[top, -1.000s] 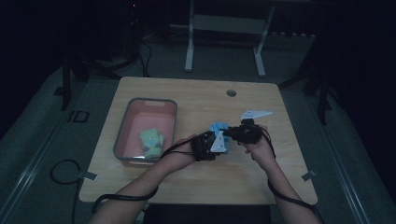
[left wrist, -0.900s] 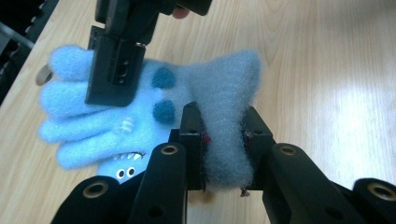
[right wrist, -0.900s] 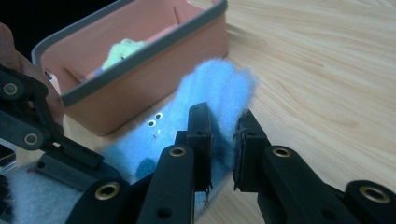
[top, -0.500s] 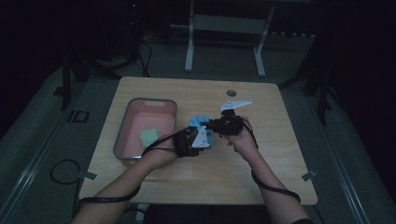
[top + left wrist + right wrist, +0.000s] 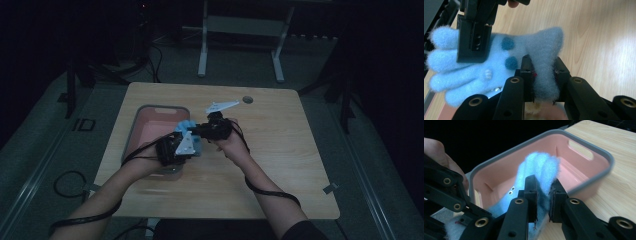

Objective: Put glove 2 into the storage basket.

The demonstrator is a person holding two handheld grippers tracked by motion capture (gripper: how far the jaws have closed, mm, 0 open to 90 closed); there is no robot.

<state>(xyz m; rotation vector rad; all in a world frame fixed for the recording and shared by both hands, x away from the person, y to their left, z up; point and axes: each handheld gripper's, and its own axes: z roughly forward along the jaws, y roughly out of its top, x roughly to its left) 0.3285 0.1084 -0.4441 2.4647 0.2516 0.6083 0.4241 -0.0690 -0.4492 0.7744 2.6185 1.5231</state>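
Both grippers grip 1 fluffy blue glove (image 5: 499, 60), carried in the air at the near-right corner of the pink bin (image 5: 150, 127). The left gripper (image 5: 543, 72) has its jaws clamped on the glove's cuff, and the right gripper (image 5: 543, 192) has its jaws pinched on the finger end, so the glove hangs stretched between the 2 tools right at the bin's grey rim.

Risks from here, as a judgement:

1. The fleece is soft and thick, so each pinch may be holding only pile and not the full fabric. If 1 hand pulls away from the bin faster than the other, the glove could slide out of the weaker grip and swing from the remaining one.
2. With the 2 grippers so close together beside the bin, their black jaws could knock each other, and in the left gripper view the right tool sits directly over the glove's fingers.
3. If the jaws let go before the glove is fully past the rim, it may drape over the bin's edge or fall onto the wooden table (image 5: 280, 150) just beside the bin.
4. A low pass could catch the rim and shove the light bin across the table
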